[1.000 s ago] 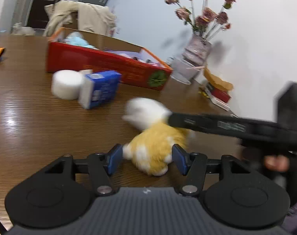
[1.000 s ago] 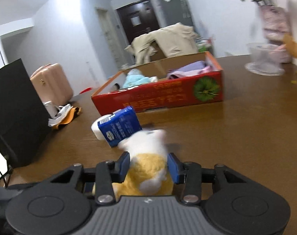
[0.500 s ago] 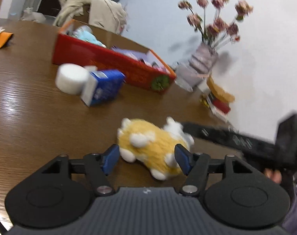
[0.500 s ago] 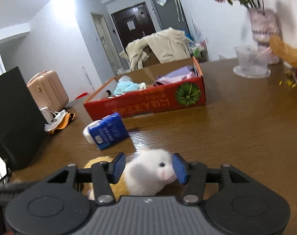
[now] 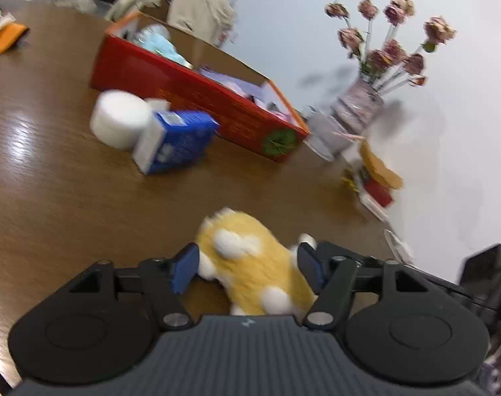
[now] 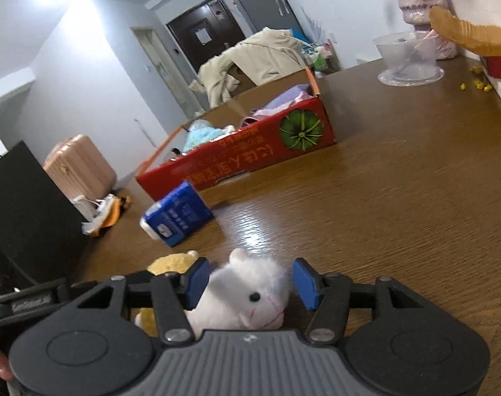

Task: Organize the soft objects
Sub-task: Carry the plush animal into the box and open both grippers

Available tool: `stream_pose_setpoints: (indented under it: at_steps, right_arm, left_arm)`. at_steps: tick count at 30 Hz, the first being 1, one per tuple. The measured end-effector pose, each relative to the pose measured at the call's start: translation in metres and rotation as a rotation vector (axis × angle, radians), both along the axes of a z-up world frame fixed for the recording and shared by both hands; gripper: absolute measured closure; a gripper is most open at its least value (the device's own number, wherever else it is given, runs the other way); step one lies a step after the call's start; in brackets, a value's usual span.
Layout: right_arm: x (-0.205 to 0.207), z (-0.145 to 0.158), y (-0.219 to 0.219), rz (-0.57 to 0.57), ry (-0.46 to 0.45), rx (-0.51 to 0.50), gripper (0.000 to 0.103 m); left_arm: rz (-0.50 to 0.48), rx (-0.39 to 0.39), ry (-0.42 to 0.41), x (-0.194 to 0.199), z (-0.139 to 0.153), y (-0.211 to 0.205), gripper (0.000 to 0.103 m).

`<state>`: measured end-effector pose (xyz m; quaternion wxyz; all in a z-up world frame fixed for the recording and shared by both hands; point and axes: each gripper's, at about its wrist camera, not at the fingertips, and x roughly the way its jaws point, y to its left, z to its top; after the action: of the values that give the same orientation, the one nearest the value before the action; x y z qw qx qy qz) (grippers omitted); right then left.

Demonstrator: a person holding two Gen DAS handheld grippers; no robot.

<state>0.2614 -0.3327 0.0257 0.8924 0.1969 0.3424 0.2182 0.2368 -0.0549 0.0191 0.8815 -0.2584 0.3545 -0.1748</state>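
Note:
A plush toy with a yellow body (image 5: 250,264) and a white head (image 6: 247,290) lies on the brown wooden table (image 6: 398,214). My left gripper (image 5: 248,267) straddles the yellow body; its jaws are opening and the blue pads (image 5: 184,267) just brush the fur. My right gripper (image 6: 250,283) straddles the white head from the other side. Its jaws are opening too, with a small gap at each pad (image 6: 304,283). Behind stands a red cardboard box (image 5: 184,89) holding soft blue and purple items.
A blue tissue pack (image 5: 177,142) and a white roll (image 5: 118,122) lie in front of the box. A vase of dried flowers (image 5: 359,105), a clear bowl (image 6: 408,59) and snacks stand by the wall. A black bag (image 6: 26,214) stands at the left.
The right gripper let go of the plush's yellow body and now has the white head between wider jaws. The left jaws widened too, and the plush sits deeper between them.

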Motion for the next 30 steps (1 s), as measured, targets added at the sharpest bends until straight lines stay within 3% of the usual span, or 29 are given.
stream_pose_setpoints:
  at_steps: [4, 9, 13, 16, 21, 25, 28, 30]
  right_arm:
    - [0.009, -0.014, -0.001, 0.018, 0.046, 0.055, 0.050]
    - [0.021, 0.019, 0.002, 0.007, -0.026, 0.025, 0.055]
    - [0.064, 0.073, 0.022, 0.037, -0.183, -0.010, 0.055]
    - [0.118, 0.096, 0.046, 0.031, -0.250, -0.063, 0.055]
    - [0.212, 0.080, 0.077, 0.004, -0.144, -0.110, 0.057]
    - [0.250, 0.050, 0.094, 0.019, -0.038, -0.169, 0.059]
    - [0.255, 0.034, 0.101, 0.048, 0.018, -0.216, 0.059]
    - [0.257, 0.032, 0.104, 0.078, 0.030, -0.256, 0.059]
  left_arm:
    - [-0.027, 0.000, 0.016, 0.009, -0.008, -0.014, 0.046]
    - [-0.013, -0.003, -0.064, 0.029, 0.021, -0.014, 0.051]
    - [0.018, 0.030, -0.188, 0.085, 0.076, 0.000, 0.052]
    - [0.028, 0.047, -0.204, 0.156, 0.097, 0.016, 0.052]
    - [0.055, 0.034, -0.058, 0.262, 0.065, 0.037, 0.056]
    - [0.041, 0.136, 0.004, 0.286, 0.035, 0.035, 0.058]
    - [-0.016, 0.233, -0.018, 0.283, 0.027, 0.029, 0.059]
    - [-0.040, 0.247, -0.001, 0.287, 0.023, 0.027, 0.058]
